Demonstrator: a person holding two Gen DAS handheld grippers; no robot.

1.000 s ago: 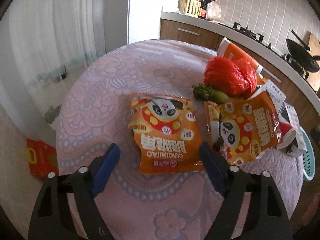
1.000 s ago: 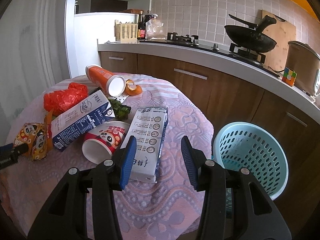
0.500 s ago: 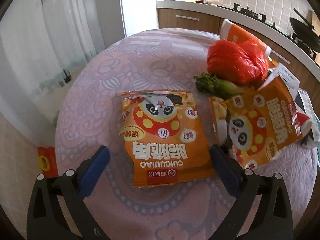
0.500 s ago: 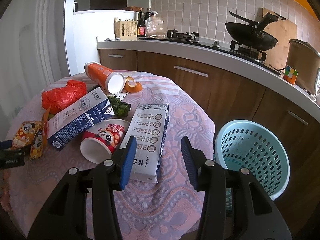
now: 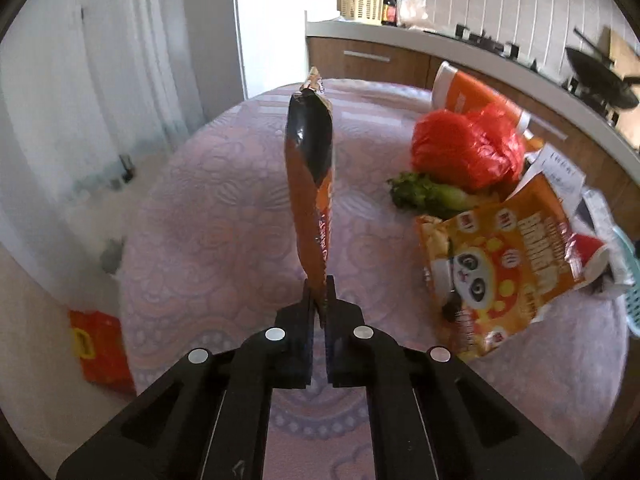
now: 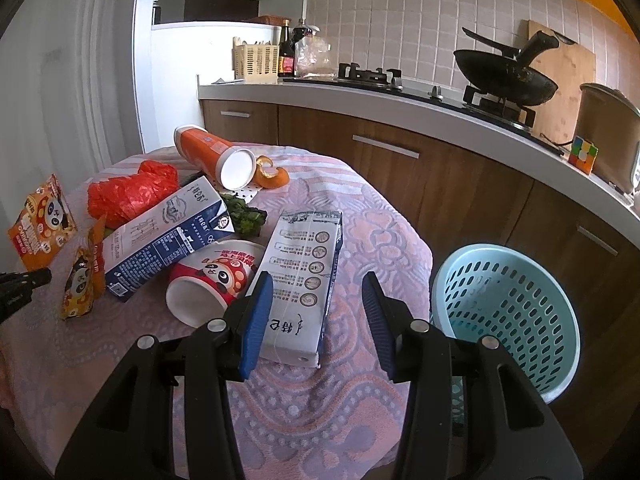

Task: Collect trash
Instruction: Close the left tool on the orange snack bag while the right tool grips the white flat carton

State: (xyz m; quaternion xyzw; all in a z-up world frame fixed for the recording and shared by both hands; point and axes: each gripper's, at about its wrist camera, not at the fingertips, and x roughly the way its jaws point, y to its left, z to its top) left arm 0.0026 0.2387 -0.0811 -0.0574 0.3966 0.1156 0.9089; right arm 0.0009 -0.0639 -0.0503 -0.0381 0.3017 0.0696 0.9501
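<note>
Your right gripper (image 6: 318, 322) hovers over the surface (image 6: 320, 420) with its fingers (image 6: 256, 320) apart. A pale carton (image 6: 304, 276) lies flat just ahead of them, nearer the left finger (whether it touches is unclear). A blue basket (image 6: 516, 312) stands beyond the right finger.

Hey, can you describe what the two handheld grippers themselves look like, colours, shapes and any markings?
Both are the same build. The right gripper has angular black plastic arms with cut-out windows, round silver fasteners at the joints, and two flat blue ribbed pads. The left gripper has the same black frame and silver fasteners, its dark blue pads seen edge-on, and a small pale emblem near its base. No cables, hands or sleeves show.
</note>
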